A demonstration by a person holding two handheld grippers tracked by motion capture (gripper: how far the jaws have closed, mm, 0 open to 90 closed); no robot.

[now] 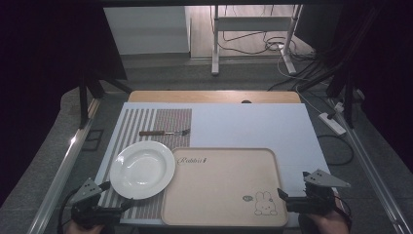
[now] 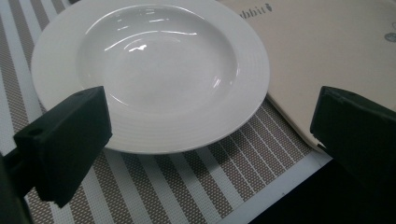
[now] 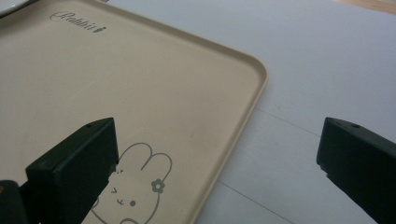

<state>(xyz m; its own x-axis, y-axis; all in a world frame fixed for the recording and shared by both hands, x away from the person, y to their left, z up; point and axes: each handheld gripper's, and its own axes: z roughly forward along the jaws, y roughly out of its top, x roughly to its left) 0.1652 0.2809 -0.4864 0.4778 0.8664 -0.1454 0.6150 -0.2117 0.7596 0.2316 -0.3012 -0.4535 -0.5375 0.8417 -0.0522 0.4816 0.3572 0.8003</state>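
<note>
High view: I take the beige square plastic tray [image 1: 219,185] with the rabbit print as my landmark. The round white ceramic deep plate [image 1: 142,169] lies just left of the tray, its rim overlapping the tray's left edge, on a brown-and-white striped woven placemat [image 1: 160,122]. A wooden-handled metal fork [image 1: 163,132] lies on the placemat beyond the tray's far left corner, apart from the plate. My left gripper [image 1: 113,191] sits off the tray's near left corner, beside the plate; my right gripper [image 1: 292,187] sits at the tray's near right corner.

Left gripper view: the jaws are spread wide, empty, flanking the plate's [image 2: 154,70] near rim; the tray [image 2: 327,51] lies to its right.

Right gripper view: the jaws are spread wide, empty, straddling the tray's [image 3: 140,107] right edge above the white board [image 3: 317,60].
</note>
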